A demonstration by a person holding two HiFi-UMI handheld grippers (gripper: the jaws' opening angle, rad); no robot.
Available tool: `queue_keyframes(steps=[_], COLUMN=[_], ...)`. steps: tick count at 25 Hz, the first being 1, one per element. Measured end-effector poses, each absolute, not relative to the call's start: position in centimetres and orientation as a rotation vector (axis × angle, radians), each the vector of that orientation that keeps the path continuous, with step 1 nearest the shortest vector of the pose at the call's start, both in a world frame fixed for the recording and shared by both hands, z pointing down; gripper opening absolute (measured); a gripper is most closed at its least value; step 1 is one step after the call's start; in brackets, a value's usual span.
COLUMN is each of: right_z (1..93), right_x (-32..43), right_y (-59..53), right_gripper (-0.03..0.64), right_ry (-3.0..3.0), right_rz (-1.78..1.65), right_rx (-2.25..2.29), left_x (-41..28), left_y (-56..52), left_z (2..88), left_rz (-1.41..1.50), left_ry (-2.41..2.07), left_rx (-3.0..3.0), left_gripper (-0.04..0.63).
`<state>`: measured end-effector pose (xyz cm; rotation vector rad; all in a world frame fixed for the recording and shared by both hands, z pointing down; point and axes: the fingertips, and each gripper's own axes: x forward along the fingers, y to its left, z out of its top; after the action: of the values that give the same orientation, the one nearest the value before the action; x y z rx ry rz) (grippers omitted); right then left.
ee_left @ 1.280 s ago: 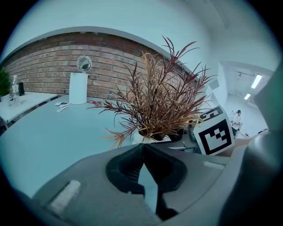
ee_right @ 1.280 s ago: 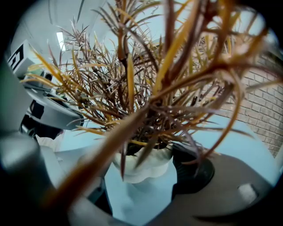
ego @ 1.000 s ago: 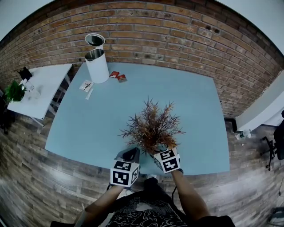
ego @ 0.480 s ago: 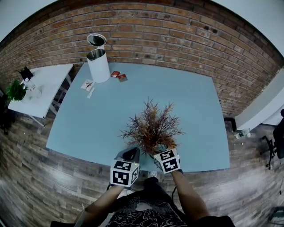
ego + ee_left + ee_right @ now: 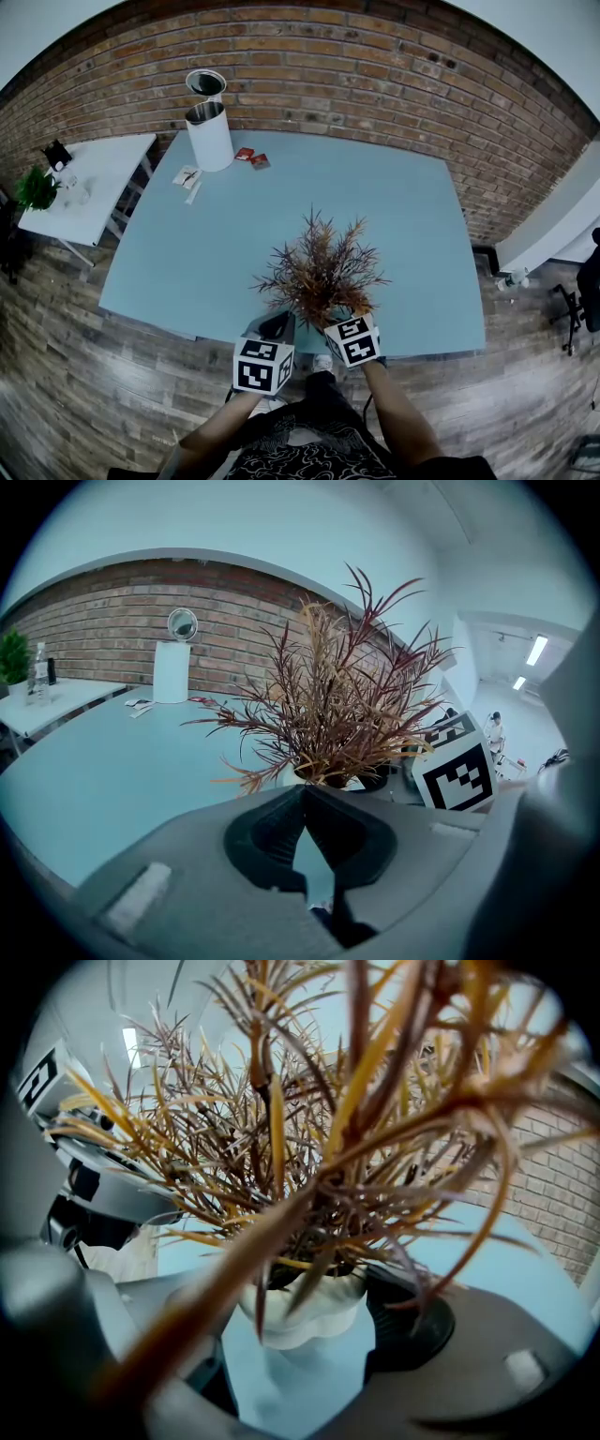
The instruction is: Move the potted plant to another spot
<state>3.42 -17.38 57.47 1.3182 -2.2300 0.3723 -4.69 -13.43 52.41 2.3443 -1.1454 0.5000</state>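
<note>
The potted plant (image 5: 322,272) stands on the counter (image 5: 187,253), well apart from the bin (image 5: 208,136), on my side of it. My right gripper (image 5: 295,1335) pinches its white pot. My left gripper (image 5: 303,799) is pressed together, empty. The top-heavy foliage could tip the pot if my pinch slips. Blurred leaves hide the pot's left contact.

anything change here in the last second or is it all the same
Nothing visibly changed. The right gripper still has its jaws on the pot of the plant at the near edge of the table. The left gripper stays shut and empty beside it. The bin is where it was.
</note>
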Motion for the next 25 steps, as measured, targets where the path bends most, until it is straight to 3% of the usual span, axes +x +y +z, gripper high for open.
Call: queue_keyframes(steps=[25], right_z=[57.3], right_x=[2.7], right_y=[-14.4], right_gripper=[0.425], right_ry=[-2.23], right_rz=[0.376], right_rx=[1.323], left_x=[-5.0], left_y=[-10.6], left_z=[52.2], left_rz=[0.487], left_ry=[-1.125], left_rx=[2.358], left_gripper=[0.0])
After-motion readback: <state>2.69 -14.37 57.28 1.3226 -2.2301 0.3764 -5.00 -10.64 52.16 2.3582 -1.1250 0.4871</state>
